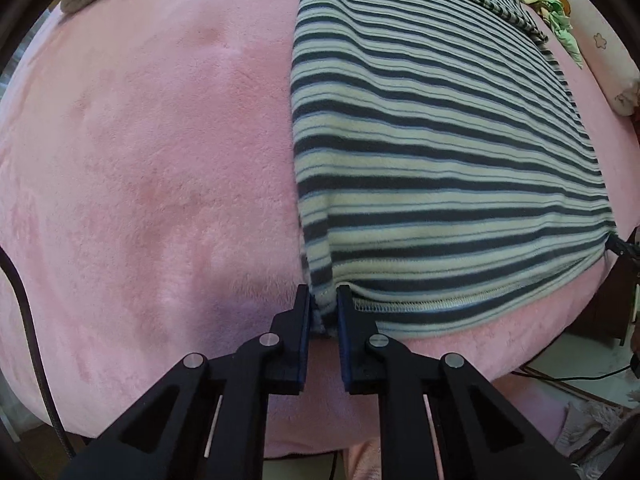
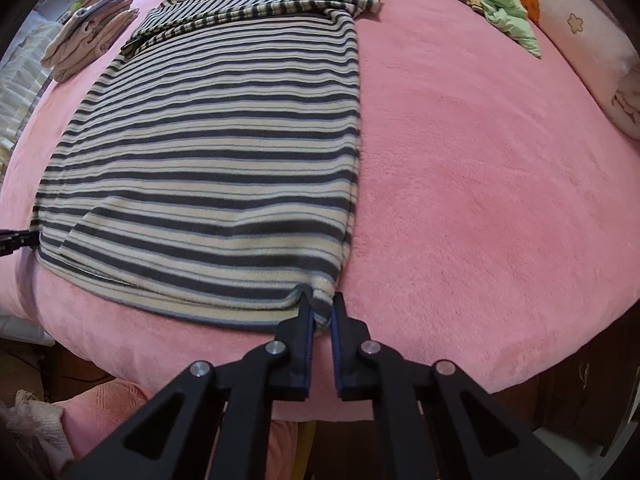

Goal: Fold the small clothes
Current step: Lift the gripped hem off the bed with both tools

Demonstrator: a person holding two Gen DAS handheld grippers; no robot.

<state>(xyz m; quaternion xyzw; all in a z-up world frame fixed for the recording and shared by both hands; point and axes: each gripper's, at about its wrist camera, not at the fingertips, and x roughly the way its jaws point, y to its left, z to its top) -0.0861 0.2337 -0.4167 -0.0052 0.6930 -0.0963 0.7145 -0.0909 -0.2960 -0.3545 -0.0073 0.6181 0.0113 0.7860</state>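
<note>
A striped shirt (image 2: 208, 152) is lying flat on a pink blanket (image 2: 480, 184), its sleeves folded across the upper part. The left gripper (image 1: 324, 300) is pinching the shirt's near left hem corner between nearly closed jaws. The right gripper (image 2: 320, 304) is clamping the near right hem corner likewise. A stack of folded beige clothes (image 2: 92, 36) is resting beyond the shirt's left side; yellow and green garments (image 2: 496, 4) are lying beside a pillow (image 2: 592, 52).

left gripper (image 1: 324, 300): fingers pinched on fabric | right gripper (image 2: 319, 304): fingers pinched on fabric
</note>
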